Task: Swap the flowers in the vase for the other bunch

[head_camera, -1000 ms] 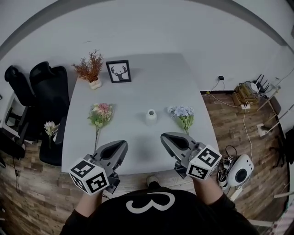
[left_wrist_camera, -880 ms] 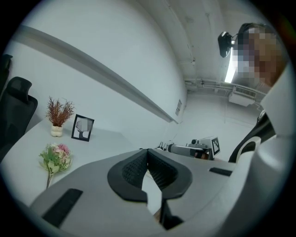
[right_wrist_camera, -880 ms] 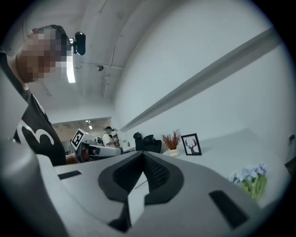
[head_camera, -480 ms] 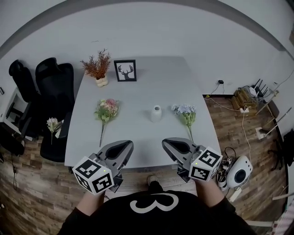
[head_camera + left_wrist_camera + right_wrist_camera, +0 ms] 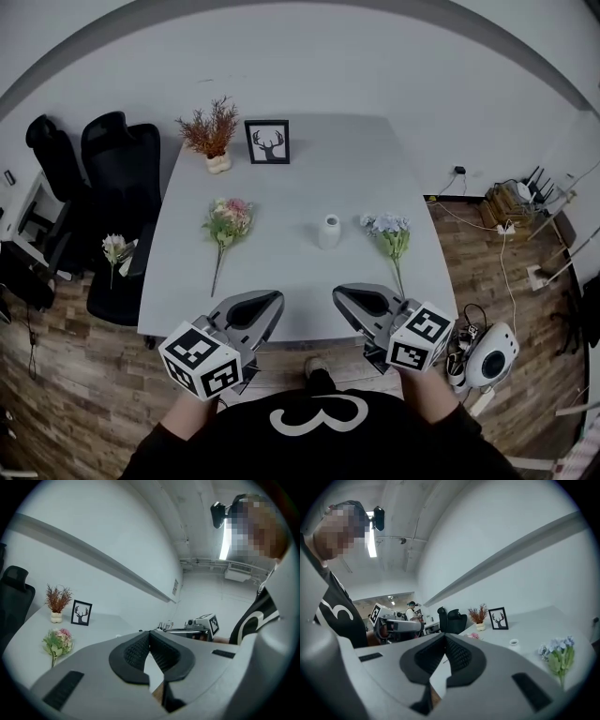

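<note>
Desk: grey, seen from above. We note the white vase upright near its middle.

Pink bunch lies flat on the desk left of the vase, well apart from it, with its stem toward the near edge. Blue bunch lies flat on the right, near the vase but not touching, with its stem also toward the near edge.

Far edge: dried plant in a small pot, just beside a deer picture. Two black chairs stand left of the desk. We see a pale flower at the nearer chair but cannot tell what it rests on.

Left tongs and right tongs hang over the near edge, side by side and apart, both pointing roughly level toward the far side. Neither touches a bunch or the vase.

Left gripper view: we read the left tongs as fully closed, pads meeting in a line with nothing between them. The pink bunch is off to the left.

Right gripper view: the right tongs are likewise fully closed on nothing. The vase and blue bunch lie ahead to the right.
</note>
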Available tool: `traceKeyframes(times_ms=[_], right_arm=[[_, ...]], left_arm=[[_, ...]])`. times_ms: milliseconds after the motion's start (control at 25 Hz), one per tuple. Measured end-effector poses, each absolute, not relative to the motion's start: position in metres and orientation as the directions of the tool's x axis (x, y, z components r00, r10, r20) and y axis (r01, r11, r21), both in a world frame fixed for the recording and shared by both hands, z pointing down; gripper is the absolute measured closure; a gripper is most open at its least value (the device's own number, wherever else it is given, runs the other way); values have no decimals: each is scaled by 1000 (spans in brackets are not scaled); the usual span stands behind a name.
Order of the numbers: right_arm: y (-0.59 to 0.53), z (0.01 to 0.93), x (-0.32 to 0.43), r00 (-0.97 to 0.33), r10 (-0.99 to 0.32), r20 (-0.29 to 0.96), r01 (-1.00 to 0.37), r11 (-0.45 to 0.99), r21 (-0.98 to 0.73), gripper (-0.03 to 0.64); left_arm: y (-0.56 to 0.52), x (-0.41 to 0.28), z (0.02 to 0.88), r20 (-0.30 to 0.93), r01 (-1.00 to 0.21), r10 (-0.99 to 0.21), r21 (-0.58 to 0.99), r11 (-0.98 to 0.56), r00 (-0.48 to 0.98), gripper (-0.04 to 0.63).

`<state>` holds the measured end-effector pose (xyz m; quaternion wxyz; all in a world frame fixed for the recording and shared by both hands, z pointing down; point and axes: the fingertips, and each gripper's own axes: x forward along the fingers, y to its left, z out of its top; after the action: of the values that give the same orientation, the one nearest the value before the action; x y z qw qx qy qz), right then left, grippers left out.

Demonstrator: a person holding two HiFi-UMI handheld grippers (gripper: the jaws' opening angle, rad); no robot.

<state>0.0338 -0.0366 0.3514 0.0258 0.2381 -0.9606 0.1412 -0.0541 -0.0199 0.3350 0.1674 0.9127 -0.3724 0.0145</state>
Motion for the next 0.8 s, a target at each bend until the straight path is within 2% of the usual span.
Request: traceKeyframes(times_ms=[520, 800], right_arm=[[-75, 367, 28, -917, -374, 139, -399, 864, -307, 609], [-113, 372, 30, -940, -313, 135, -341, 880, -332, 609]], left_arm=[[-56, -65, 341, 128, -716, -727, 355, -601, 674, 584], [-104, -65, 348, 144, -770, -776, 327, -548, 614, 583]])
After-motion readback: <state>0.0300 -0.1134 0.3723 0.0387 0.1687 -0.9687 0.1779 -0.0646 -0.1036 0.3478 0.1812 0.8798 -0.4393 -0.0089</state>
